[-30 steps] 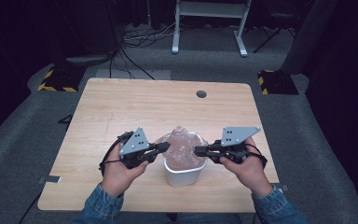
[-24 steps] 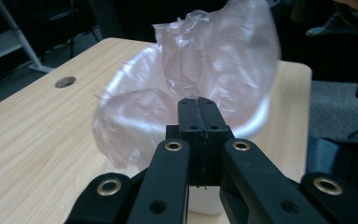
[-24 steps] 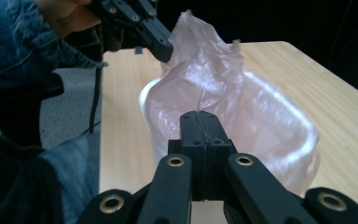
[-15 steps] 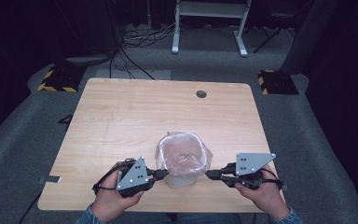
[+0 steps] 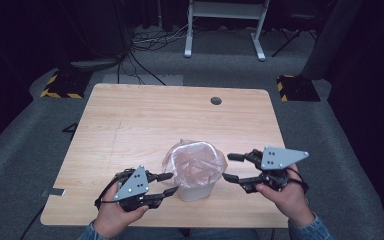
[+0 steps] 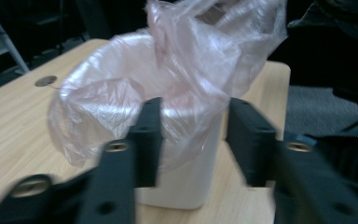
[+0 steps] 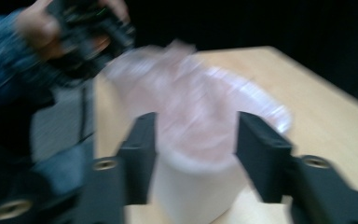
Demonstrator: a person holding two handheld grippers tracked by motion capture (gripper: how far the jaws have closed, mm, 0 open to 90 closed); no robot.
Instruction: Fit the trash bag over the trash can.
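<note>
A small white bin (image 5: 194, 189) stands upright near the front edge of my tabletop (image 5: 145, 120), about midway between its left and right sides. A thin pinkish see-through bag (image 5: 195, 164) lines it: the plastic is folded out over the rim and hangs loosely down the outside, with a crumpled flap rising on one side in the left gripper view (image 6: 205, 42). Inside the liner I can see nothing but plastic. I can read no label, brand or writing on the bin or the bag.

My left tool (image 5: 167, 184) sits just left of the bin, jaws pointing at it. They have just been opening and now stand apart; in the left gripper view the bin wall and the hanging plastic lie between them, but the pads press on nothing. My right tool (image 5: 231, 167) sits just right of the bin, level with the rim. Its jaws have just been opening too and stand wide, holding nothing, with the blurred bin framed between them in the right gripper view.
</note>
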